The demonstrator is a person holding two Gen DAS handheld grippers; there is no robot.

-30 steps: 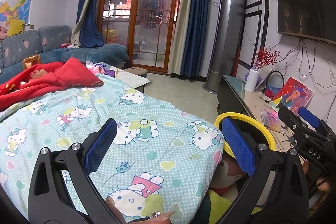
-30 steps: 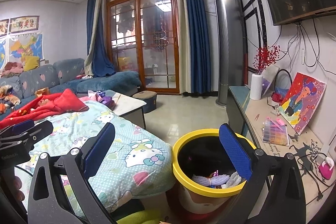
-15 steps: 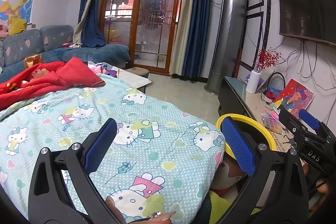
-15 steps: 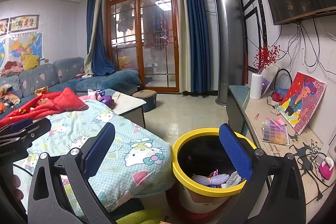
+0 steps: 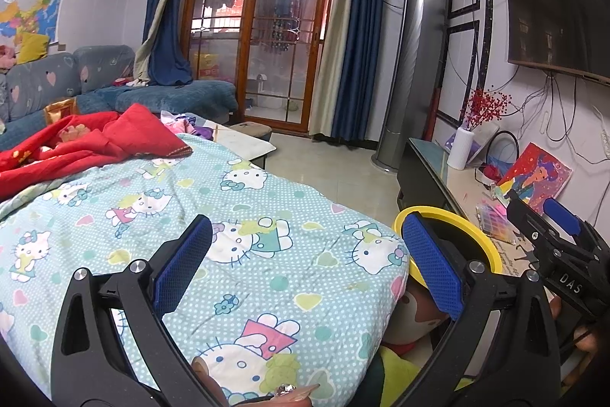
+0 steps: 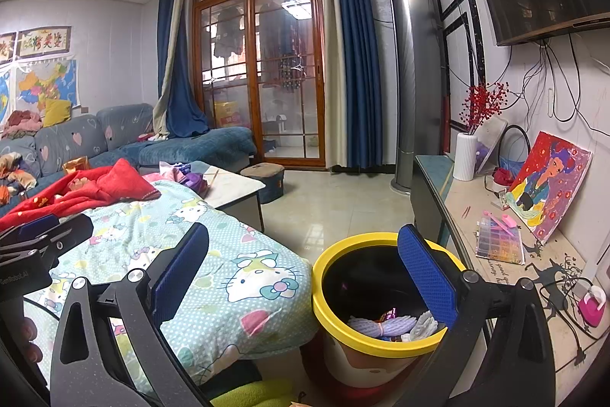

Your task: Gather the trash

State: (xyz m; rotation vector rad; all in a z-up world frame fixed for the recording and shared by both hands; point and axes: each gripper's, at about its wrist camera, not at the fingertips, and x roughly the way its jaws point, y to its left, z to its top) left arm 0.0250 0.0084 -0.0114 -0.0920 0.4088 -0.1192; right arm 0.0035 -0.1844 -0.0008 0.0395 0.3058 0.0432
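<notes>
A yellow-rimmed trash bin (image 6: 324, 296) stands on the floor beside the bed; white, lilac and purple trash (image 6: 385, 325) lies inside it. Its rim also shows in the left wrist view (image 5: 457, 218). My right gripper (image 6: 303, 269) is open and empty, held above and in front of the bin. My left gripper (image 5: 307, 262) is open and empty over the Hello Kitty bedspread (image 5: 244, 216). The right gripper also shows at the right edge of the left wrist view (image 5: 560, 246), and the left gripper at the left edge of the right wrist view (image 6: 34, 246).
A red blanket (image 5: 95, 140) lies at the head of the bed. A low TV bench (image 6: 495, 216) on the right carries a white vase (image 6: 465, 155), a painting (image 6: 549, 185) and a bead box (image 6: 499, 243). A tiled floor (image 6: 343, 201) runs to glass doors. A blue sofa (image 6: 114, 140) stands at the left.
Both views are almost the same; the grippers have drifted only very slightly. Both stay open and empty.
</notes>
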